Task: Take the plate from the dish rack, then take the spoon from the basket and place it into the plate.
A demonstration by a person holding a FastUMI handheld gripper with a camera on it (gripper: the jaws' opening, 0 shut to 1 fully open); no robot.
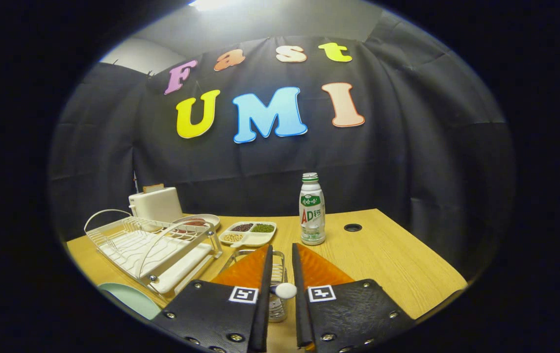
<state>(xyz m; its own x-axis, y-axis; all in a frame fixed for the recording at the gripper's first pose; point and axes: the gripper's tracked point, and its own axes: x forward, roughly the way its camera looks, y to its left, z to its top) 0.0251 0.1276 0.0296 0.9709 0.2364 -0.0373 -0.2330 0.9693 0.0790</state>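
A pale green plate [130, 300] lies flat on the wooden table [388, 260], beside the near corner of the white wire dish rack [152, 245]. A small metal wire basket [277, 274] stands just ahead, seen through the gap between my fingers. The spoon [285, 290] stands in it, its white rounded handle end poking up between the two fingers and filling the gap. My gripper [282, 247] is closed down narrowly on that handle from both sides. The spoon's bowl is hidden in the basket.
A drink bottle [312, 211] stands beyond the right finger. A divided dish of beans [249, 233], a plate [201, 220] and a white toaster [155, 203] sit behind the rack. A cable hole [352, 227] is at the back right.
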